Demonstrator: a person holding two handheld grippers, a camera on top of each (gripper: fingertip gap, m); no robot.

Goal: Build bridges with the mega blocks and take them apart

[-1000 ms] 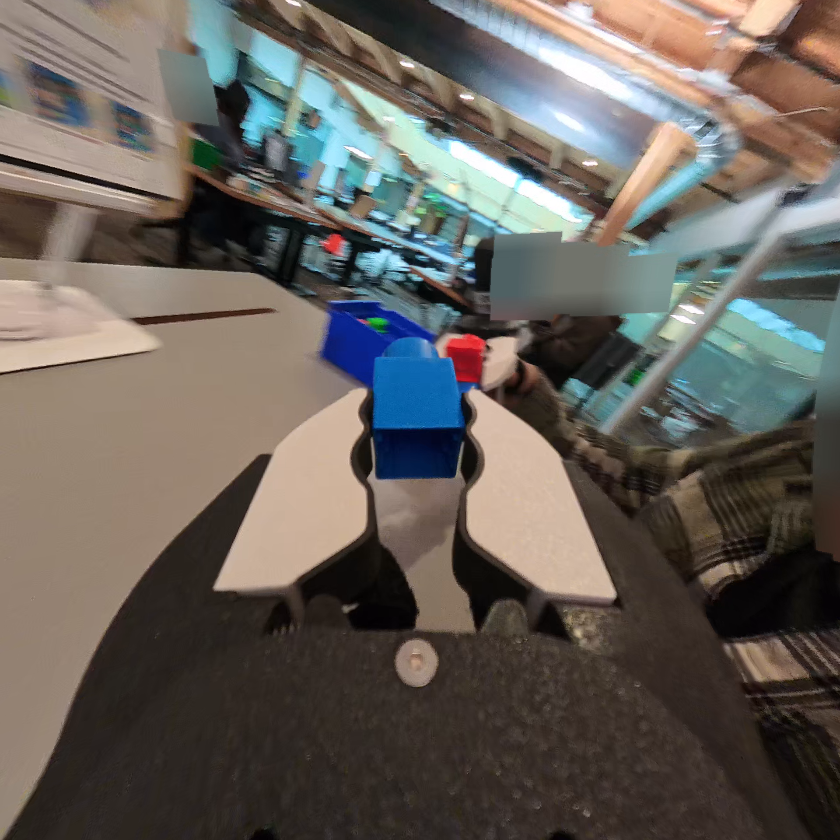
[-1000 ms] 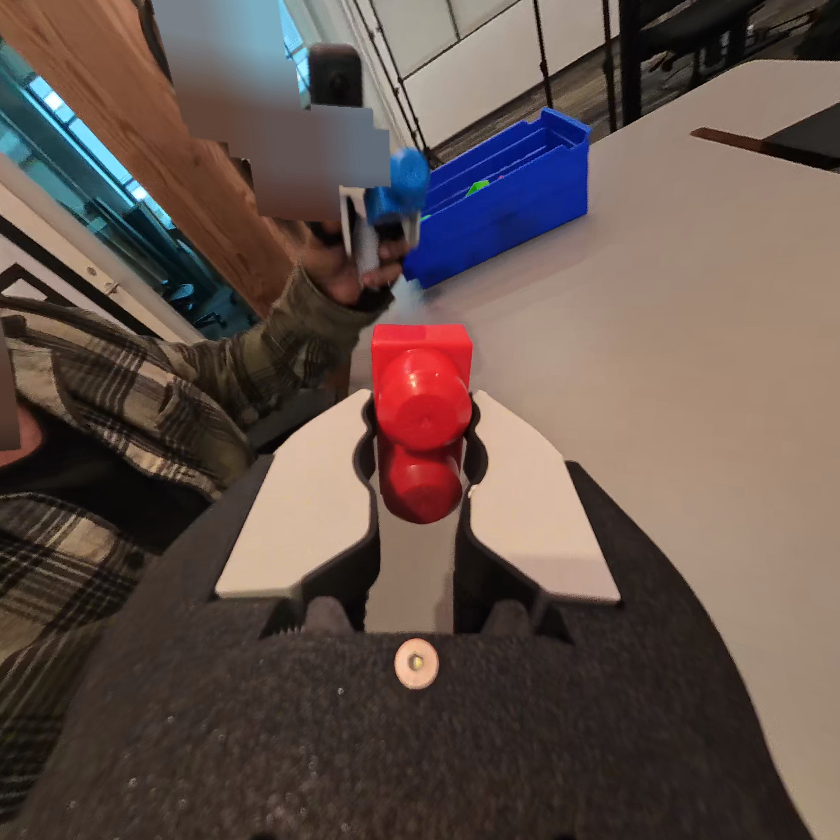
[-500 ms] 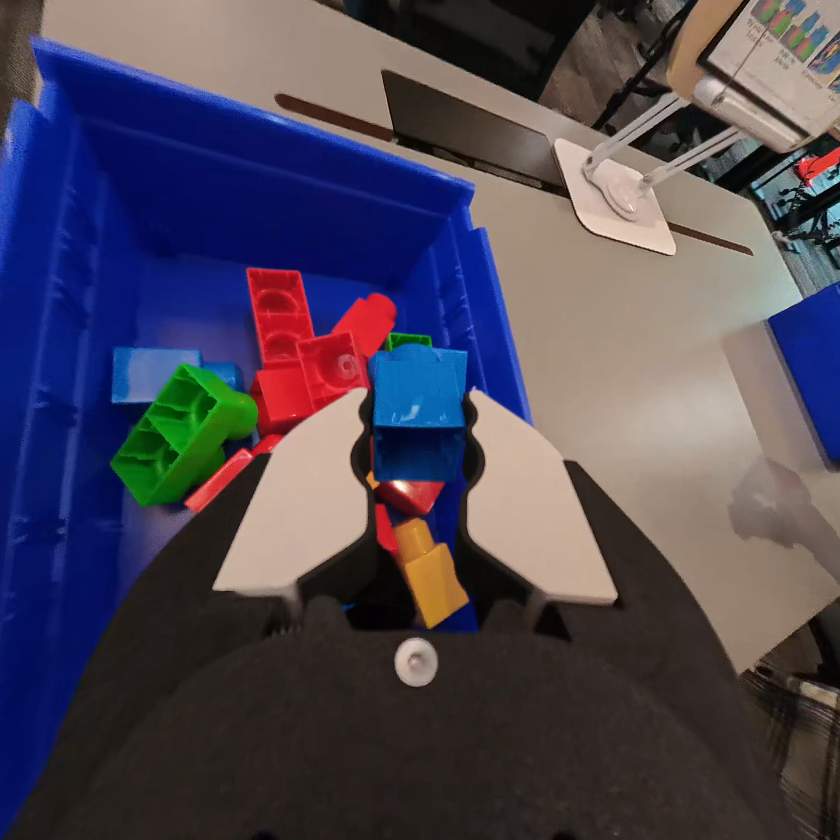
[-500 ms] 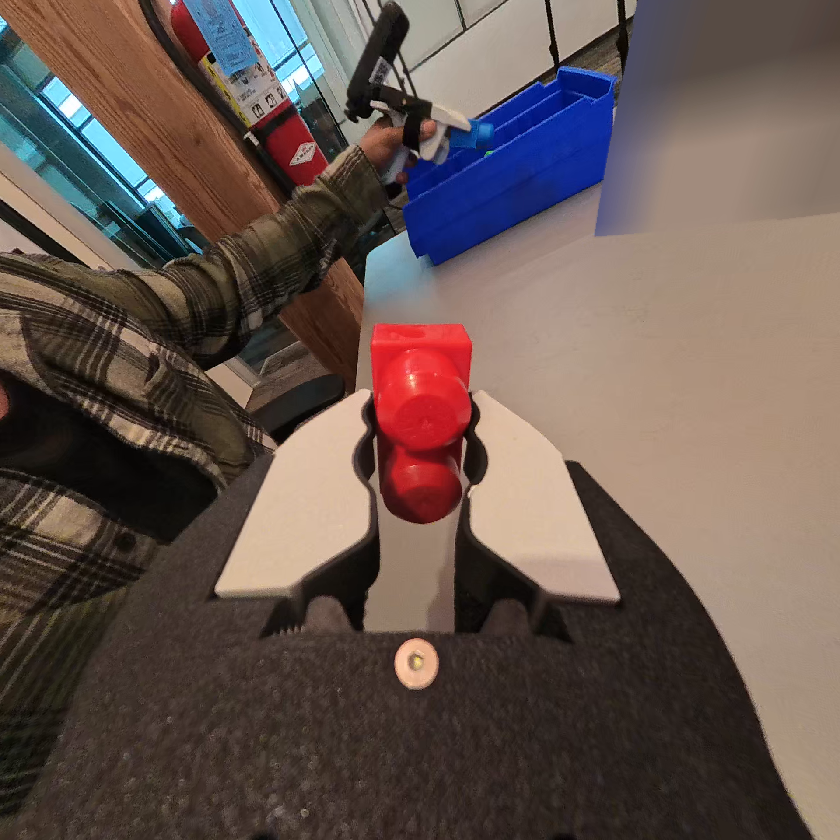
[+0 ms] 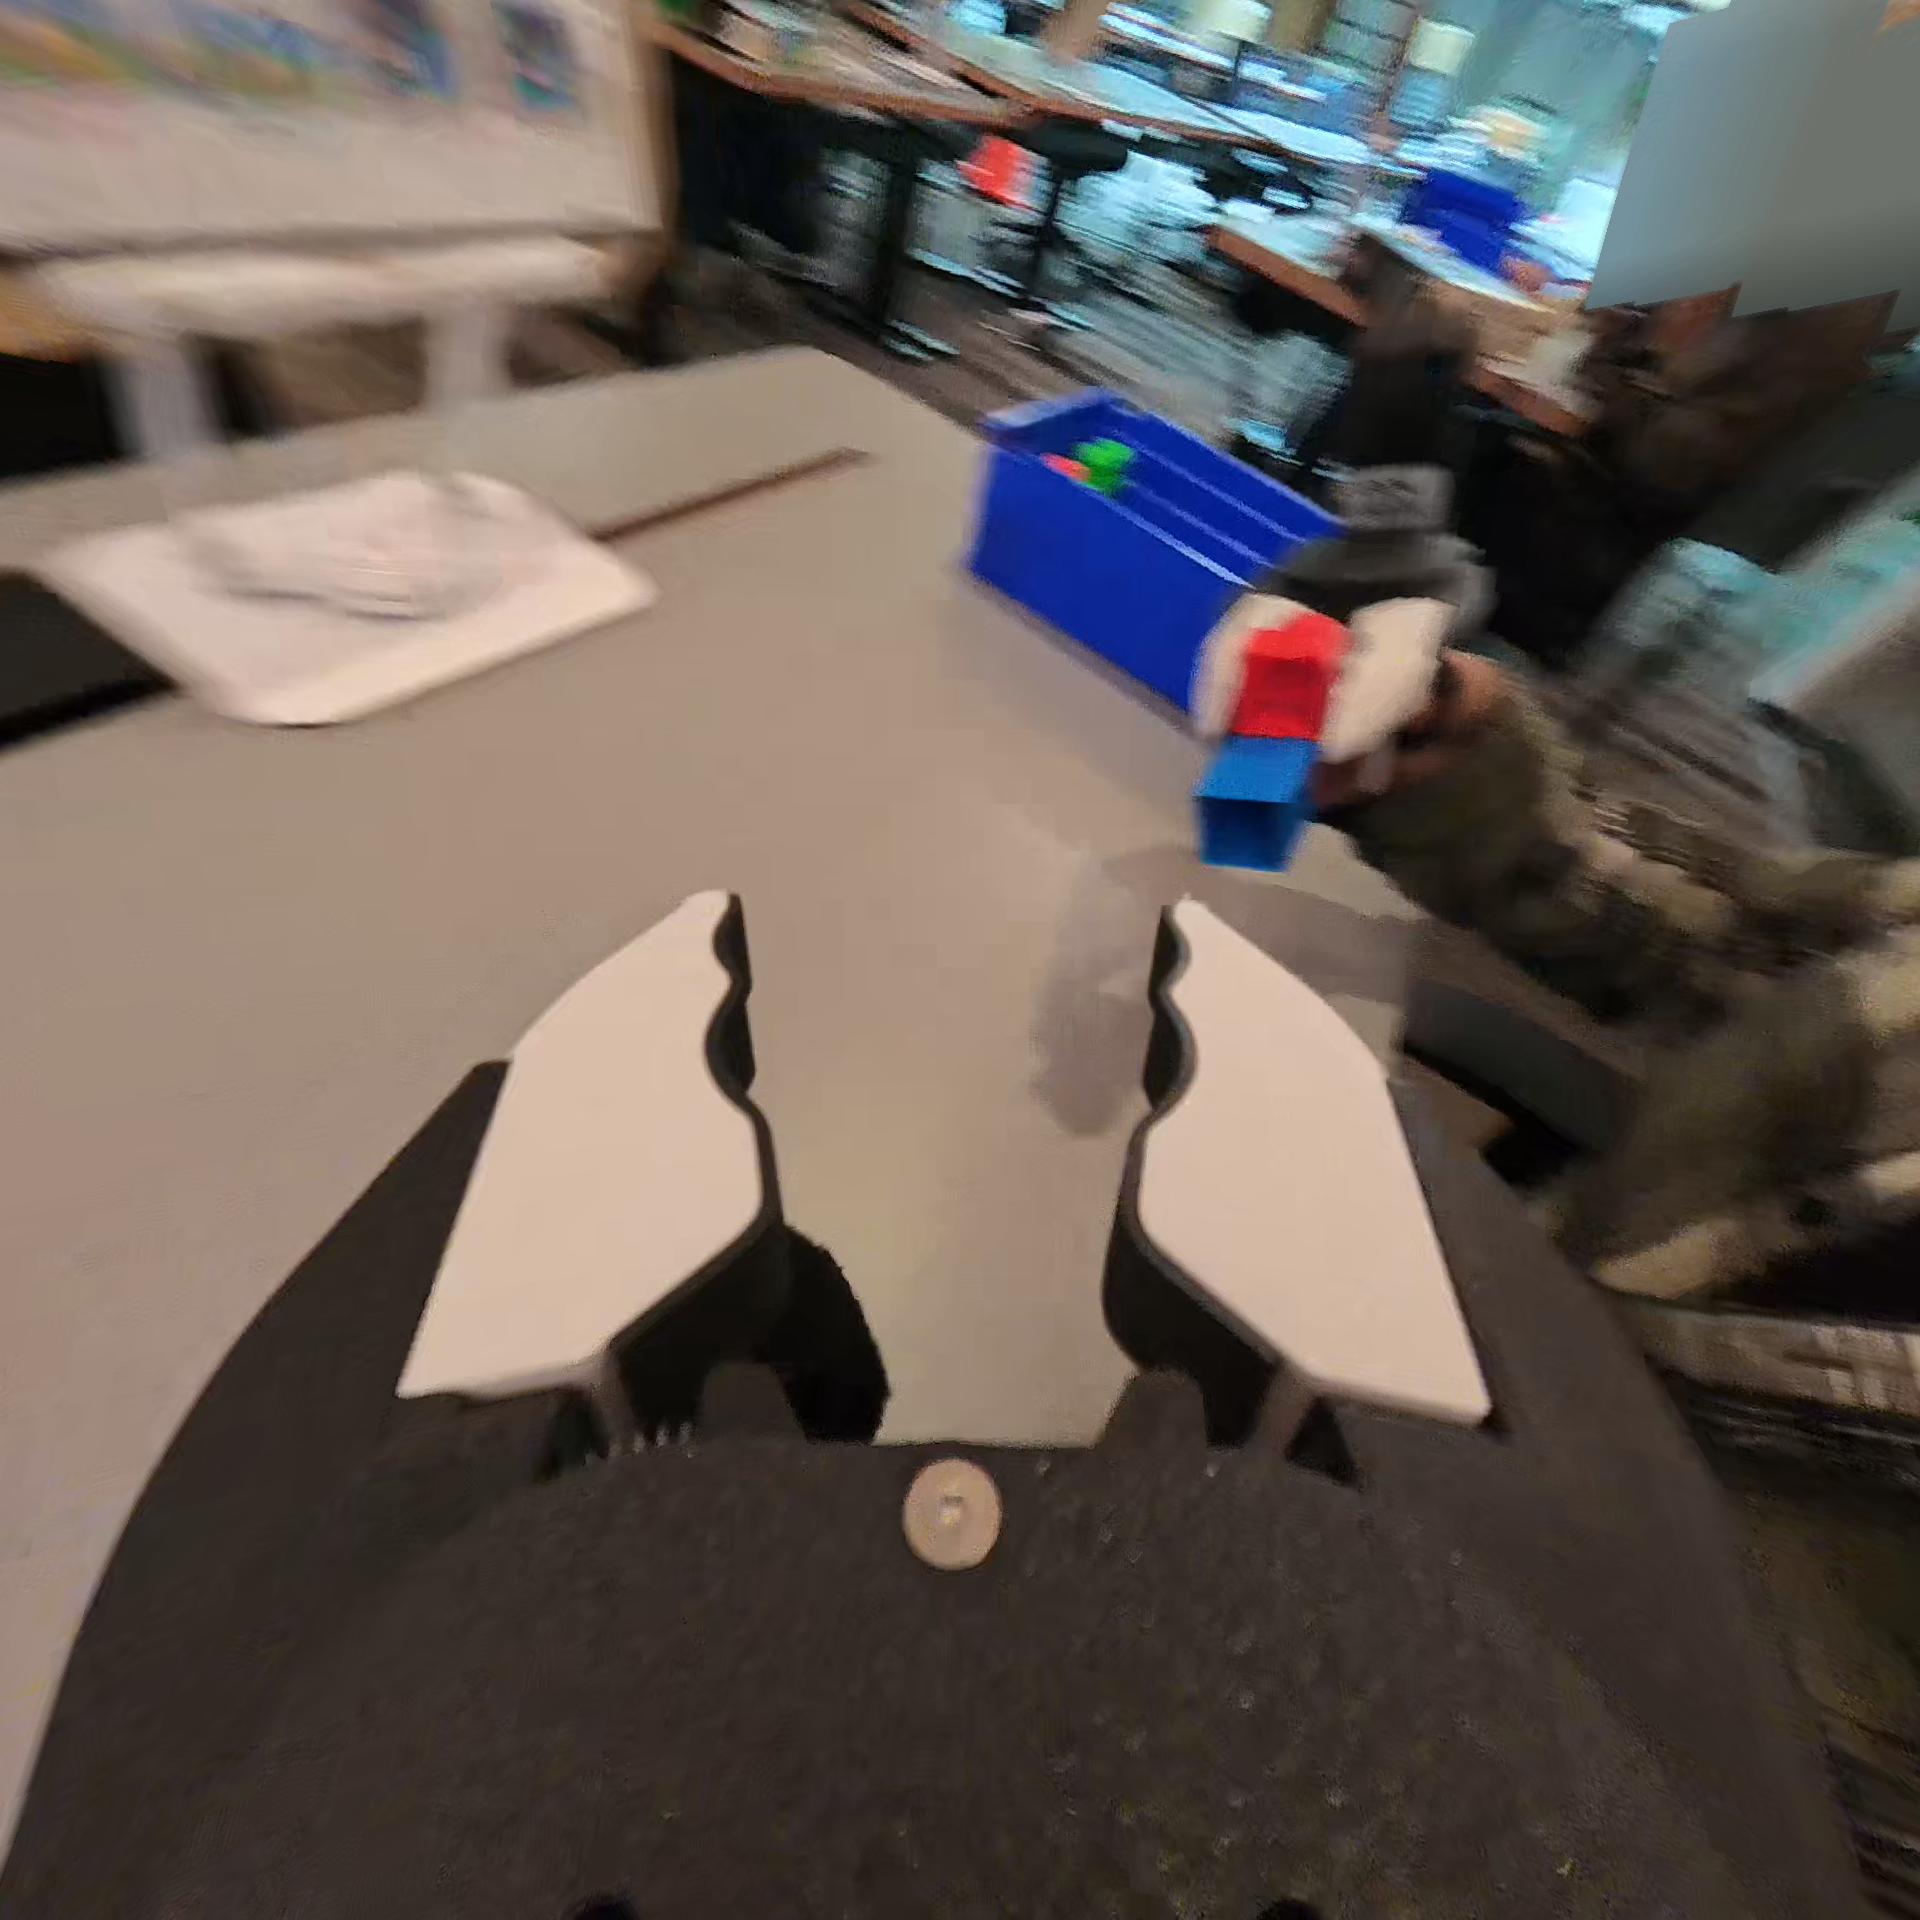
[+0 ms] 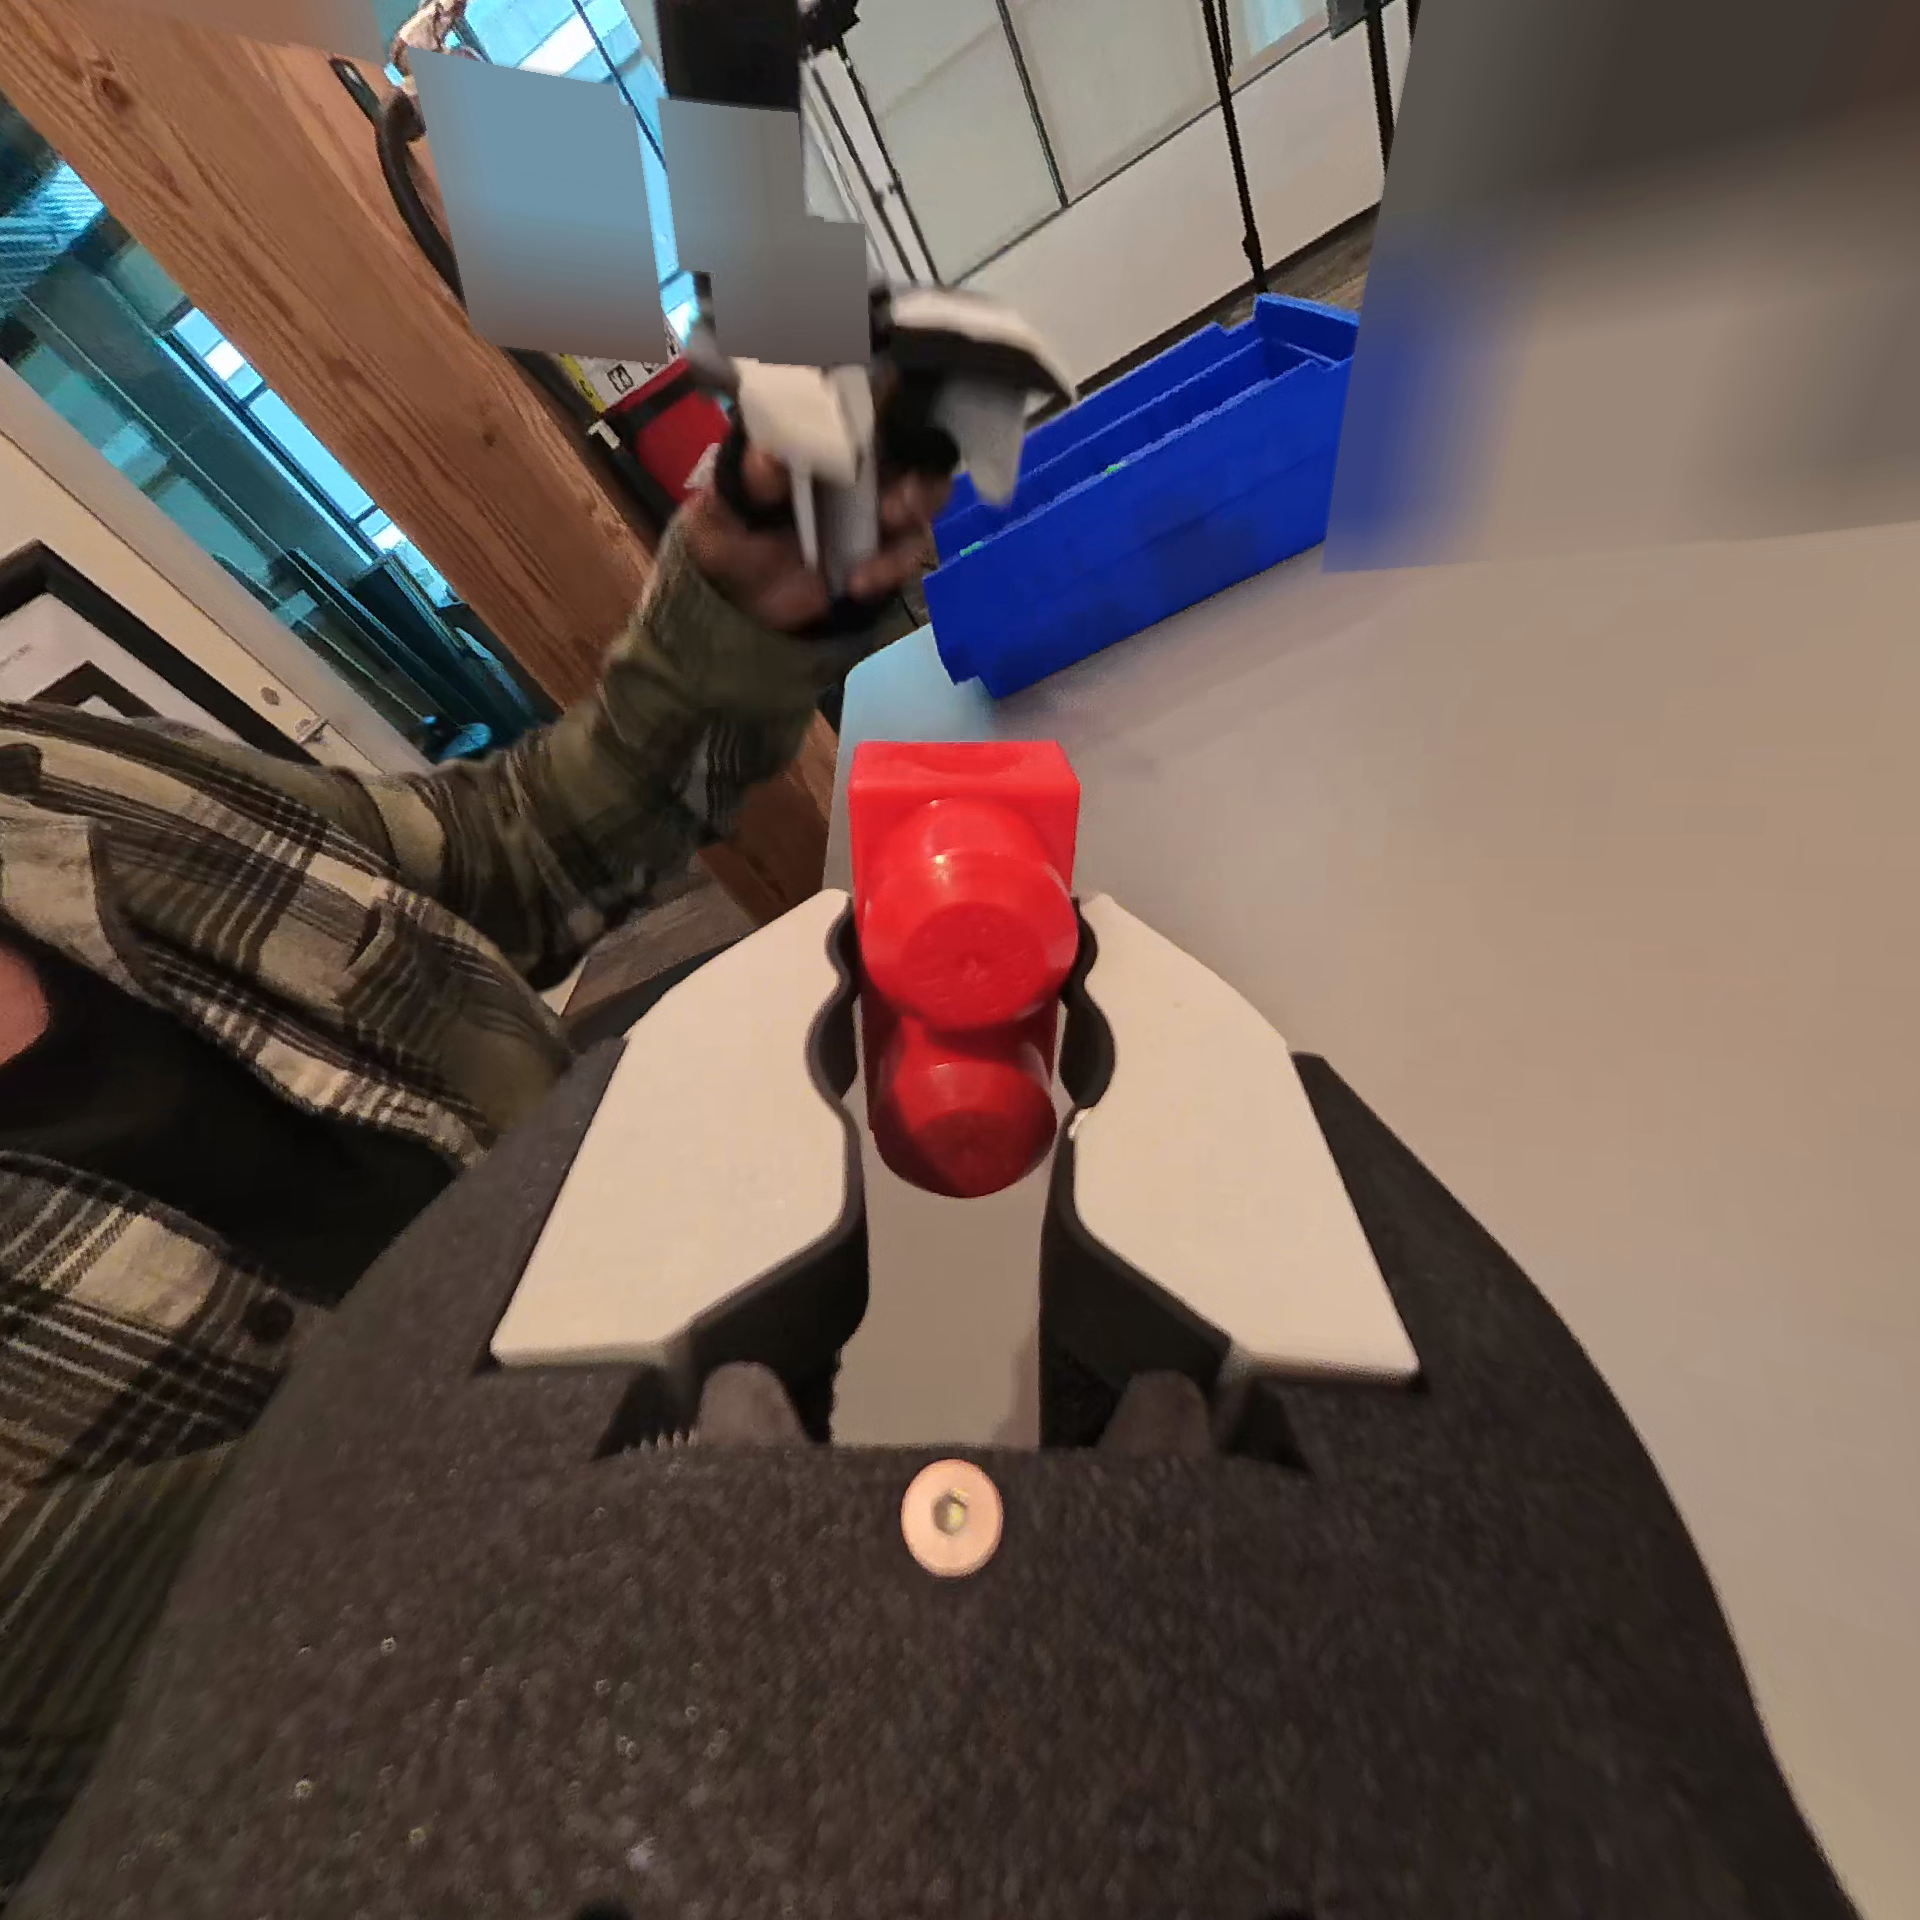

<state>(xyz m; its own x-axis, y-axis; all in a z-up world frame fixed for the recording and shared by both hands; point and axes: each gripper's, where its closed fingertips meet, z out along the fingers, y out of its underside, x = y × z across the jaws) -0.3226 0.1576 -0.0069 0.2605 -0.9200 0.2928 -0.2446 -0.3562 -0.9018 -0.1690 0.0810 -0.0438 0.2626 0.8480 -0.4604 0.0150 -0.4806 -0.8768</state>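
open-plan lab: long cluttered workbenches, glass partitions.

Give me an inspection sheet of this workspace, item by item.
Surface: grey table, mostly bare.
Job's things: red block clamped in the right gripper, a blue block attached beneath it; more blocks in the blue bin on the table's far side.
Clutter: flat white base plate on the table, blurred.
Grippers: left gripper open and empty; right shut on the red block.
Cables: nothing seen.
Surroundings: wooden column, a person's plaid sleeve, blurred desks behind.
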